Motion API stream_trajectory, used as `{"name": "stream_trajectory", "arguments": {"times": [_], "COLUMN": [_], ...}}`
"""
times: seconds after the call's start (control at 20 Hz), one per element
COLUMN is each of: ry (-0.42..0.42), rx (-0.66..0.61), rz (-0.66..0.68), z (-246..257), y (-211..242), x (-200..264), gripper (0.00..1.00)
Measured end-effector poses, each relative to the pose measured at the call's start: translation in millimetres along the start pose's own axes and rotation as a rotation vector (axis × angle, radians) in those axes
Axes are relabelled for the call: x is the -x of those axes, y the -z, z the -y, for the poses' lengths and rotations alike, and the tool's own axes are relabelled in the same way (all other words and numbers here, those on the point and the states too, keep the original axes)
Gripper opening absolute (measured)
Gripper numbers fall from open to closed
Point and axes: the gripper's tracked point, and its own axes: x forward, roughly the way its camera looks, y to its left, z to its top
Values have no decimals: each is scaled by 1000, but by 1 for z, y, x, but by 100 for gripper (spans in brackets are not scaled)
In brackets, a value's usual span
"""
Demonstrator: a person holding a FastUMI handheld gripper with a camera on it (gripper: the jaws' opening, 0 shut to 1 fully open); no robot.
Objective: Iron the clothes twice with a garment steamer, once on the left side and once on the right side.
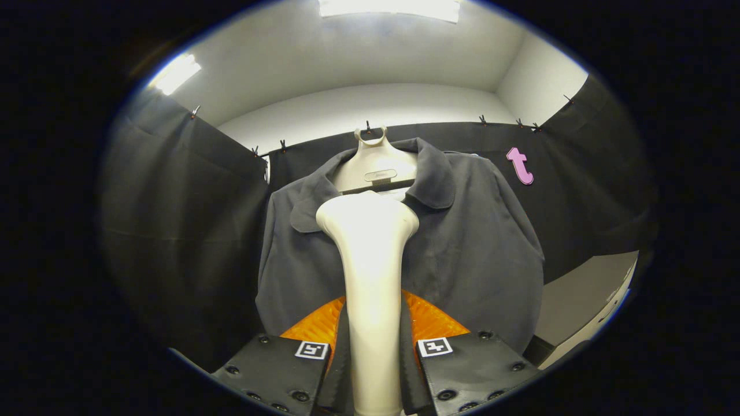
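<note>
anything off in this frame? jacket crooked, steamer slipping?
Nothing stands out. The gripper is shut on the steamer, held upright between its fingers, head near the collar of the grey jacket, which hangs evenly on its white hanger.

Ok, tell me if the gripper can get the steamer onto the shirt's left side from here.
Probably yes. The gripper is shut on the steamer, whose head sits just before the shirt, with nothing between them.

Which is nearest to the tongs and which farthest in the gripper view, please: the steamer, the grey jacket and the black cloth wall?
1. Steamer: between the tongs, clamped by both fingers.
2. Grey jacket: just beyond the steamer head, on its hanger.
3. Black cloth wall: behind the jacket, farthest.
</note>
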Motion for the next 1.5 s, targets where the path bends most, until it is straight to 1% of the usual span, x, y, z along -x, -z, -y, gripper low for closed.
{"name": "stream_trajectory", "arguments": {"times": [0.1, 0.4, 0.7, 1.1, 1.25, 1.5], "ry": [-23, 10, -7, -1, 15, 18], "rx": [-6, 50, 55, 48, 69, 92], "rz": [-19, -2, -12, -74, -90, -124], "z": [-11, -11, -13, -9, -3, -2], "y": [9, 13, 22, 54, 66, 89], "x": [-4, -6, 0, 10, 13, 26], "gripper": [42, 42, 42, 42, 42, 42]}}
